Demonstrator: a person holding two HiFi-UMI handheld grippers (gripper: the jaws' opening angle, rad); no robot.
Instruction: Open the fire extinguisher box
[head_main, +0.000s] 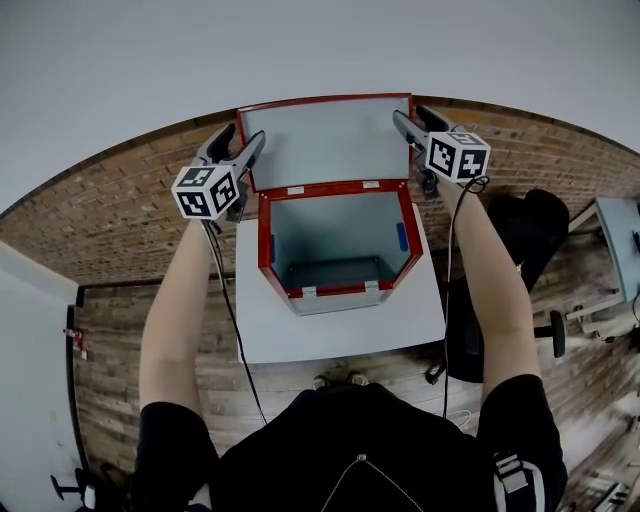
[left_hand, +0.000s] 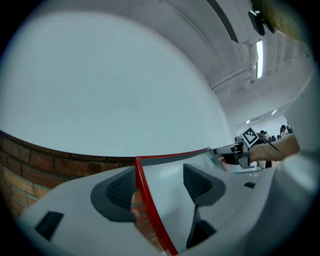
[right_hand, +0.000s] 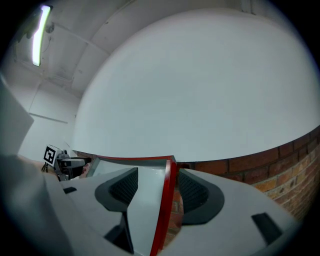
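The box (head_main: 335, 225) stands open, its lid (head_main: 325, 140) upright. The left gripper (head_main: 243, 142) and right gripper (head_main: 408, 117) each straddle a lid edge, jaws spread

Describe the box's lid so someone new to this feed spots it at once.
On the white table stands an open red-edged box. The lid is the grey, red-rimmed panel raised behind it; unlike the box walls, its side edges sit between the jaws of the left gripper and right gripper.

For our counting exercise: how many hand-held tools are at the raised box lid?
2. The left tool straddles the lid's left edge; the right tool straddles its right edge. Both are open.
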